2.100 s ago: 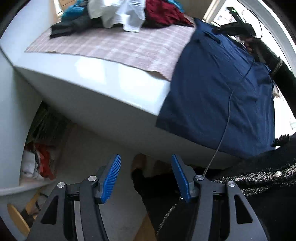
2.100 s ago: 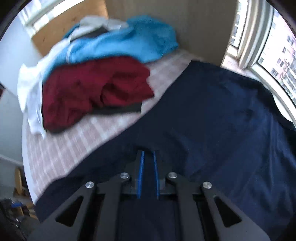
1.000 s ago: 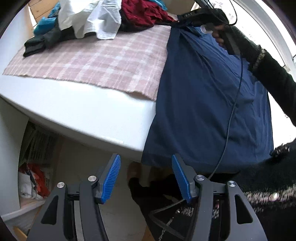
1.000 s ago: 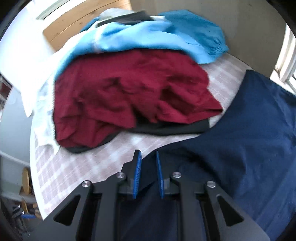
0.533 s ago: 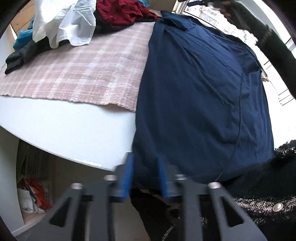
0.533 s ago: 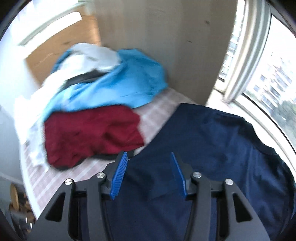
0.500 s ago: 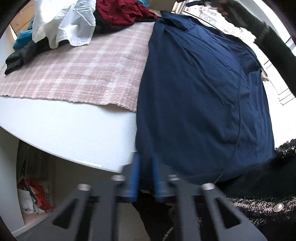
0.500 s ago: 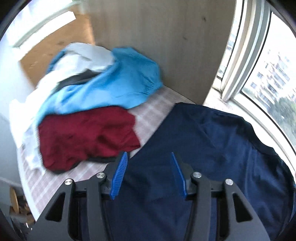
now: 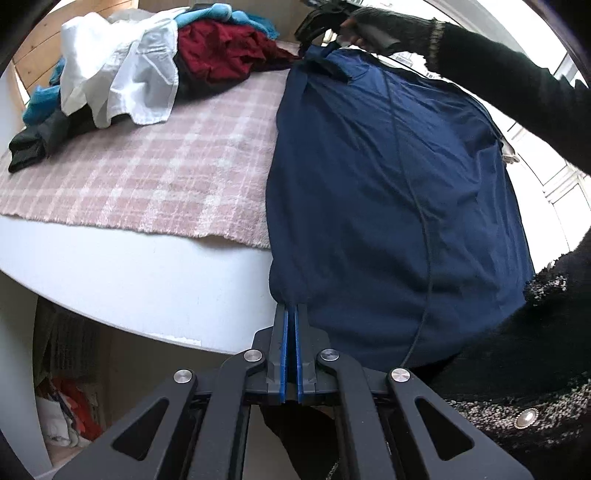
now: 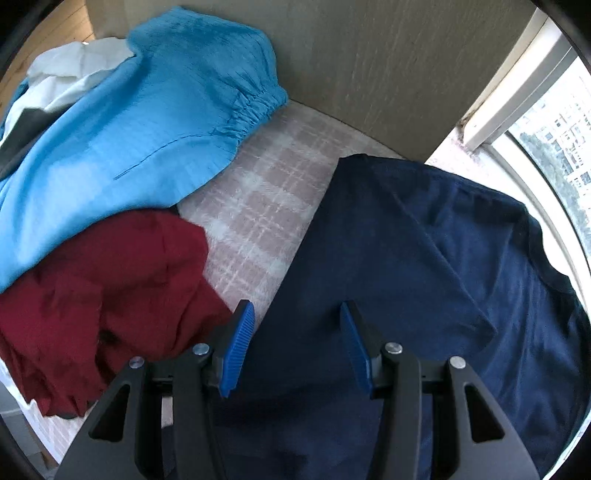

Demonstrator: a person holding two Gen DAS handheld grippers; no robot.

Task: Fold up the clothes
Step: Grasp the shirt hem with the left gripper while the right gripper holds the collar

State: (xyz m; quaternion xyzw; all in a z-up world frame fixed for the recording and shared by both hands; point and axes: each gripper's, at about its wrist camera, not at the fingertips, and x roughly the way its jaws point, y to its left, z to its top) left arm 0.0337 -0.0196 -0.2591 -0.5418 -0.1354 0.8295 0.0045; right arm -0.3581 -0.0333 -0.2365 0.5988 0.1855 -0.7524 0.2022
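Note:
A navy blue shirt (image 9: 388, 192) lies spread along the right side of the table, its hem hanging over the near edge. My left gripper (image 9: 290, 314) is shut on the shirt's lower left hem corner. In the right wrist view the navy shirt (image 10: 424, 258) fills the lower right. My right gripper (image 10: 297, 332) is open just above the shirt's upper left part, nothing between its blue pads (image 10: 238, 341). In the left wrist view the right gripper (image 9: 325, 22) shows at the shirt's far end, held by a dark-sleeved hand.
A pink plaid cloth (image 9: 147, 177) covers the white round table (image 9: 140, 284). A pile of clothes sits at the far left: white shirt (image 9: 118, 70), maroon garment (image 10: 103, 280), light blue garment (image 10: 147, 103). A wall (image 10: 369, 55) and window (image 10: 546, 122) lie behind. A cable (image 9: 417, 206) crosses the shirt.
My left gripper came up to the shirt's hanging hem and shut on its corner. My right gripper let go of the shirt's far end, opened and rose slightly.

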